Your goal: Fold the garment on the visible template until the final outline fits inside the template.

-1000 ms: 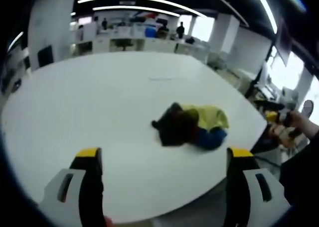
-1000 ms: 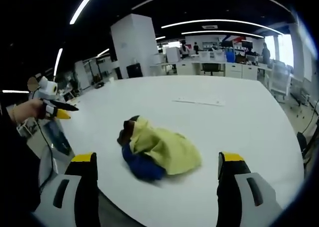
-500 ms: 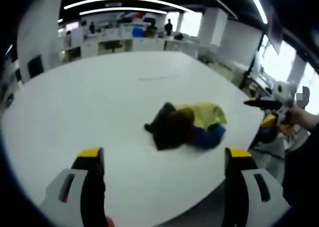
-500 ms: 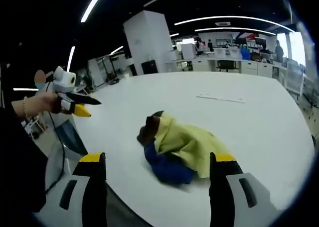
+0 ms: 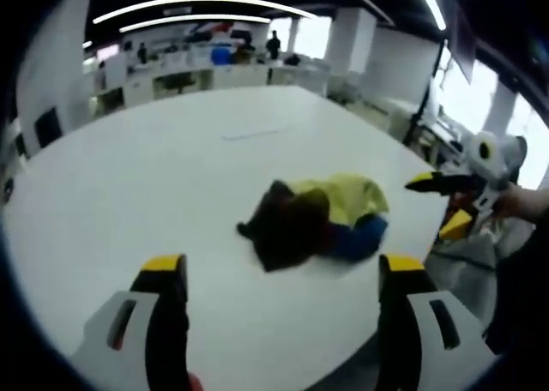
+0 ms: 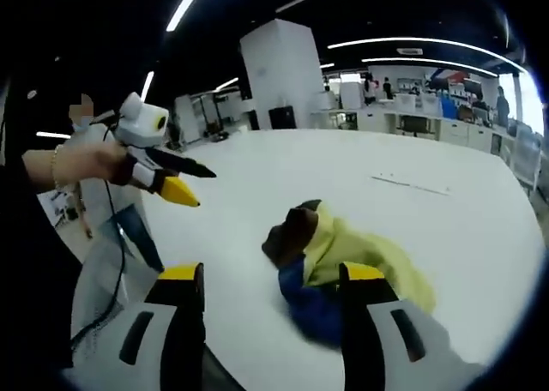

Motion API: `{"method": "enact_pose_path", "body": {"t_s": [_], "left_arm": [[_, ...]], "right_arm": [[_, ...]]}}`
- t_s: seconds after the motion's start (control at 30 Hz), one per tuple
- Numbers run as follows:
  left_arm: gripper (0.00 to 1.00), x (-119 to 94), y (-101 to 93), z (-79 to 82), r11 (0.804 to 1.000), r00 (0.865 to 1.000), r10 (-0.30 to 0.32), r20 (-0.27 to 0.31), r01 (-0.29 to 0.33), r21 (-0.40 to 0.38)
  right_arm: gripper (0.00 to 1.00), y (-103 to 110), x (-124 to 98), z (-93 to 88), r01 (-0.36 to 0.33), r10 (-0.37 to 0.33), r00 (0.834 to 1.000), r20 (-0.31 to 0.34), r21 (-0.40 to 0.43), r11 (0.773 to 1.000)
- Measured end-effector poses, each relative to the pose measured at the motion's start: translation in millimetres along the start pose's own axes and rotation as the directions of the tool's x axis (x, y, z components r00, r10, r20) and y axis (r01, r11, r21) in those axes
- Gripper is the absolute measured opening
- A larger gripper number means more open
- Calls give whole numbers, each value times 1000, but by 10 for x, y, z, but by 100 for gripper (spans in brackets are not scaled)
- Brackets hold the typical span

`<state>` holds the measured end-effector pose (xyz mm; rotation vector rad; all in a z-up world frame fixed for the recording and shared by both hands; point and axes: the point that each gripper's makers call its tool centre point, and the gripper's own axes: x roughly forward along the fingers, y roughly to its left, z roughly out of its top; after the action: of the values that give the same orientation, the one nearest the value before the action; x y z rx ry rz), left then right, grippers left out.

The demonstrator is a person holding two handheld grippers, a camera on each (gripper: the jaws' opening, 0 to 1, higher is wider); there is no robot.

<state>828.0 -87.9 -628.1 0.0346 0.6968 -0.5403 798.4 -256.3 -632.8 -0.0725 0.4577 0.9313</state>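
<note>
In the left gripper view, from left: wide white tabletop point(image 5: 129, 194), bare around the cloth. Left gripper point(image 5: 279, 275), black jaws with yellow tips, spread wide apart near the bottom, gripping nothing, short of the garment. Between and beyond the tips, a crumpled garment of dark brown, pale yellow and blue fabric point(image 5: 313, 219), bunched in a heap on the table, close to the table's near right edge. Faint thin line point(image 5: 249, 135) on the tabletop farther back, well apart from the heap. At far right, the right gripper point(image 5: 442, 204), held in a person's hand past the table edge, yellow-tipped jaws parted, nothing between them.

In the right gripper view, from left: the left gripper point(image 6: 190, 183) in a hand point(image 6: 81, 161), raised above the table's left edge, its jaws parted and empty. The tabletop point(image 6: 257, 177) behind it. Lower centre, the right gripper point(image 6: 273, 279), jaws moderately open, nothing held. The garment point(image 6: 334, 249) just ahead, partly hidden behind the right-hand jaw, brown part to the left, blue below, yellow to the right. The line point(image 6: 410, 185) beyond it.
</note>
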Motion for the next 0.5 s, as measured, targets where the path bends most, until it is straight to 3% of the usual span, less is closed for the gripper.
{"method": "enact_pose_path", "body": {"t_s": [0.3,0.5], "left_arm": [[84,-19,34,-65,1000,1000,7,-2,-7,-11],[83,-32,49,-126,1000,1000,8,-8,-8,-23]], "right_arm": [[44,113,387,-128,-3,-1,999,-32,-124,992],[41,58,581,-224,12,-25,997,-73,-171,985]]}}
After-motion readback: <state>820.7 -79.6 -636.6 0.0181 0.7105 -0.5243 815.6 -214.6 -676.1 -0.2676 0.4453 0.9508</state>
